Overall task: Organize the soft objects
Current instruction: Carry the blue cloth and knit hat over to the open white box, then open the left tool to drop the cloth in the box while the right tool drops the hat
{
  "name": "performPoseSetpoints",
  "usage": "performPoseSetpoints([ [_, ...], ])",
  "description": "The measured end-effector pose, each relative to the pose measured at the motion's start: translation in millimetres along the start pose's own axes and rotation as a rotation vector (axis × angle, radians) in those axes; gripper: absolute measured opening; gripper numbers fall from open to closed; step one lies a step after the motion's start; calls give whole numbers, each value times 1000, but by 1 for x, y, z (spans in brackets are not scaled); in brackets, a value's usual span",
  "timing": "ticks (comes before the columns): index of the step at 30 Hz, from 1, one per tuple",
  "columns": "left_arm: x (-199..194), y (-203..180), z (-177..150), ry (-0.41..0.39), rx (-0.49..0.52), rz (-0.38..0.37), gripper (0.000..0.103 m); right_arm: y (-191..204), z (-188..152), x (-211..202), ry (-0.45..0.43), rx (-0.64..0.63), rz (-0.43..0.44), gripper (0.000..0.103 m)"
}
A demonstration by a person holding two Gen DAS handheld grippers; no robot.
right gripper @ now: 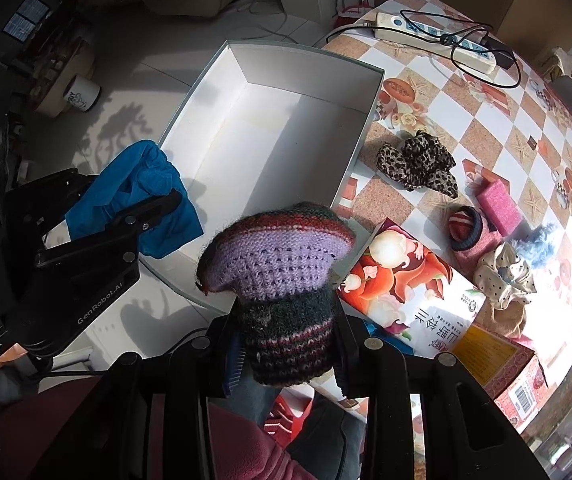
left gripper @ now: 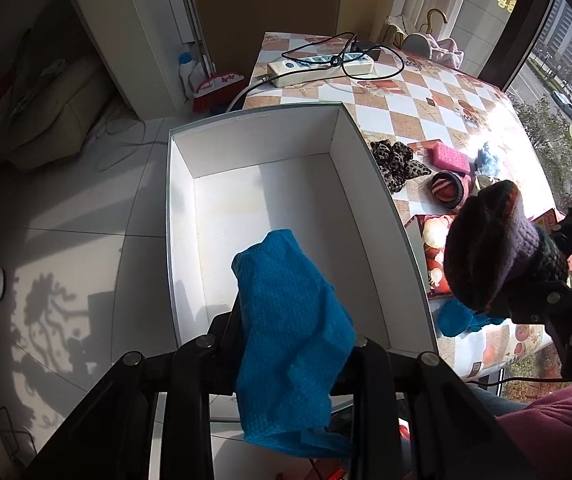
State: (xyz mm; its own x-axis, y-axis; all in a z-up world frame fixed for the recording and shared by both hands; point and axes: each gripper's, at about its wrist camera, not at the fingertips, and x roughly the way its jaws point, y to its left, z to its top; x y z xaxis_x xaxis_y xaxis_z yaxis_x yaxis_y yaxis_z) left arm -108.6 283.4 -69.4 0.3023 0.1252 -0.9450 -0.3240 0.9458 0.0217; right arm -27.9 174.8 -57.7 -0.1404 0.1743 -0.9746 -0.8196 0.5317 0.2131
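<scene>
My left gripper is shut on a blue cloth, held over the near end of the white box, which holds nothing else. The cloth and left gripper also show in the right wrist view. My right gripper is shut on a knitted purple and dark striped hat, held above the box's near right corner; it shows in the left wrist view to the right of the box. The white box sits partly over the table's left edge.
On the checked table lie a leopard scrunchie, a pink sponge, a red-striped sock roll, a dotted fabric bundle, a printed packet and a power strip. Another blue cloth lies by the box.
</scene>
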Motion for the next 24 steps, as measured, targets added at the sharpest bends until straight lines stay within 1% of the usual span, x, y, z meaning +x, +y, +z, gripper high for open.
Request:
performPoseSetpoints([
  [4,2,2,-1,3,-7,3,32,0,0,2,-1,2,4,37],
  [8,7,5,-5,25,-24,6,32,2,2,8,8,5,14,37],
  [15,17,11,-9,60,-50,14,32,14,5,20,36,-34,19,37],
  [24,26,14,-13,92,-58,9,33,25,11,32,65,-78,16,37],
])
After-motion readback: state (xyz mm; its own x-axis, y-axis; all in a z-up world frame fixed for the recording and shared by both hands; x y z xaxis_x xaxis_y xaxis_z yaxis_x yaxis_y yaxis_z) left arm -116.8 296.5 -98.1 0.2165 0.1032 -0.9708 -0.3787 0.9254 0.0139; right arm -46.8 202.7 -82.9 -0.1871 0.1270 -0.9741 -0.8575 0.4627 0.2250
